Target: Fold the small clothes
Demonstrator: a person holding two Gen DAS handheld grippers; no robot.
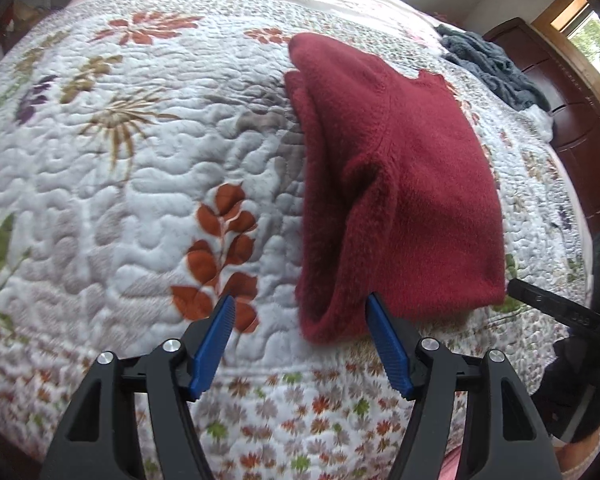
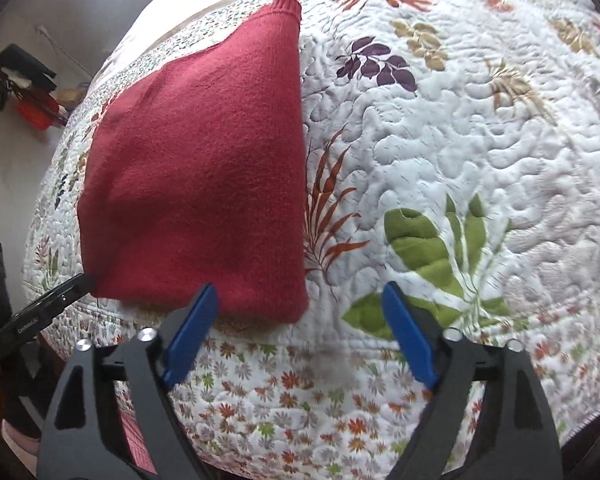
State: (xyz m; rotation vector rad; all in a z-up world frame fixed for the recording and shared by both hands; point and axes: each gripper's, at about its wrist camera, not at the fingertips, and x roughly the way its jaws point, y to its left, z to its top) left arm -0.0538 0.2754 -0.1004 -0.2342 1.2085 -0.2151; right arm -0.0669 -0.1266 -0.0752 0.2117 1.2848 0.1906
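- Left gripper (image 1: 300,312): jaws spread wide and holding nothing; it hovers low over the near edge of the bed, its right blue pad (image 1: 386,338) just at the near left corner of the red sweater (image 1: 400,168), its left pad over bare quilt (image 1: 120,184).
- Red sweater: lies on the floral quilt near the bed's front edge, already folded into a thick, roughly rectangular bundle; in the left wrist view the left side shows stacked layers and a rolled fold, with a ribbed cuff or hem end at the far end; it sits between the two grippers.
- Handling, as I judge it: soft, fuzzy knit, light but bulky; it will sag and the layers may slide apart if pinched at one layer only; best taken at the two near corners, biting through all layers, then lifted evenly.
- Right gripper (image 2: 300,312): jaws likewise parted and empty; its left pad (image 2: 192,332) is at the sweater's near right corner, the right pad over the green leaf print (image 2: 424,248).
- Far right in the left wrist view: a grey garment (image 1: 492,68) lies heaped, well apart, beside a dark wooden headboard (image 1: 572,128).
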